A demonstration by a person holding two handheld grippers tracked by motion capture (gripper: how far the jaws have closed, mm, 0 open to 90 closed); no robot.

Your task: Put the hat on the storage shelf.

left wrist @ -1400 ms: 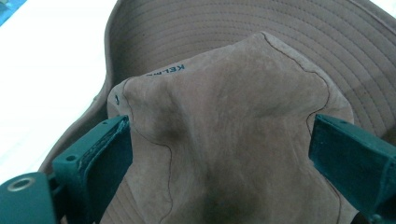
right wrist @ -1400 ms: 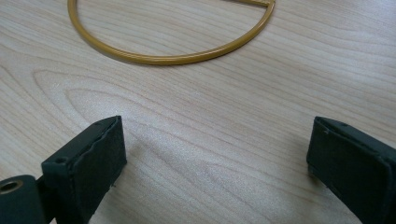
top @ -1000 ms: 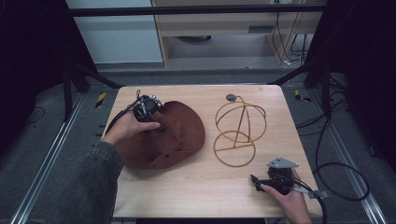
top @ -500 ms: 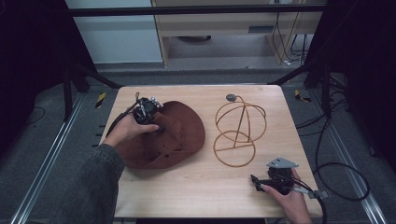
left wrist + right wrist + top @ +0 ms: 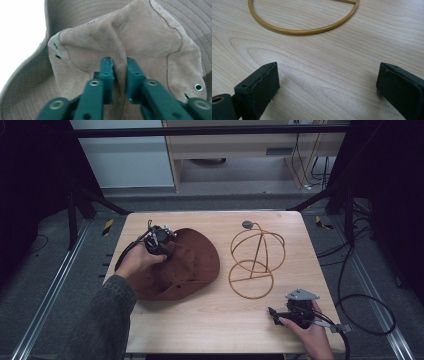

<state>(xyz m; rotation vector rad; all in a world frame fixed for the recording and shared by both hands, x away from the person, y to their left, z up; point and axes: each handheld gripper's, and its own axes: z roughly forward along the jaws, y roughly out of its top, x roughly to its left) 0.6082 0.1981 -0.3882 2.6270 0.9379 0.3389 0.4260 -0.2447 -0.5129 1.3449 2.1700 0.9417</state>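
Table (image 5: 210, 320) holds a brown hat (image 5: 192, 265) at its left and a gold wire stand (image 5: 255, 257) at its right, both placed as they were a second ago. Left gripper (image 5: 120, 67) keeps pinching a fold of the hat's crown, its jaws hiding that fold's base. Right gripper (image 5: 327, 82) rests spread wide at the near right, unmoved.

no text, label, brand or number can be read here; a small dark mark on the hat (image 5: 130, 32) crown is too blurred to make out.
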